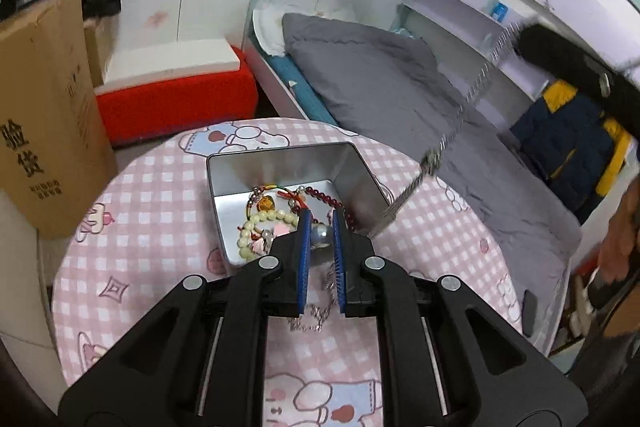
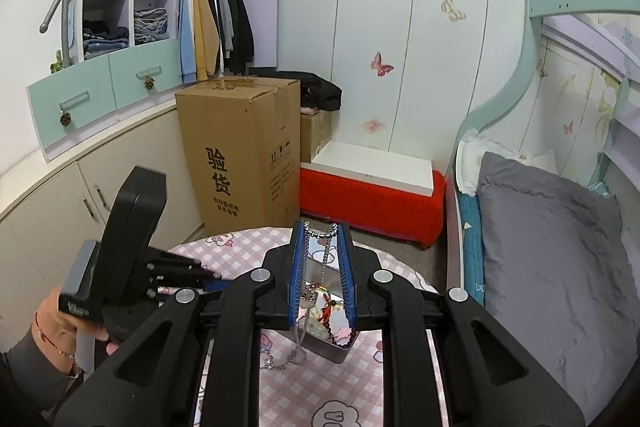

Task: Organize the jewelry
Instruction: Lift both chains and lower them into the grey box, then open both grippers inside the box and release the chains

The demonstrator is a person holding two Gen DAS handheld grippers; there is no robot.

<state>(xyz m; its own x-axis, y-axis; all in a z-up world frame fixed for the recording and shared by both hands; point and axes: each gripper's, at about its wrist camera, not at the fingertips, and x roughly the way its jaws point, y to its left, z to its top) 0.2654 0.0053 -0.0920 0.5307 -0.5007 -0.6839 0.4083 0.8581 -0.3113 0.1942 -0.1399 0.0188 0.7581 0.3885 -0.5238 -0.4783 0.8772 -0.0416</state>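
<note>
An open silver tin (image 1: 280, 163) stands on the pink checked table (image 1: 160, 195) and holds several bead bracelets (image 1: 260, 223). My left gripper (image 1: 319, 215) is shut on a silver pearl-like bead (image 1: 321, 235) at the tin's near edge. A silver chain necklace (image 1: 464, 107) runs taut from there up to the right. Its loose end lies on the cloth (image 1: 316, 311). My right gripper (image 2: 320, 227) is shut on the chain (image 2: 326, 251), held above the tin (image 2: 336, 343). The chain hangs down between its fingers.
A cardboard box (image 2: 244, 151) and a red bench (image 2: 372, 203) stand behind the table. A bed with a grey quilt (image 2: 552, 251) lies to the right. The left handheld gripper and hand (image 2: 112, 267) show at left in the right wrist view.
</note>
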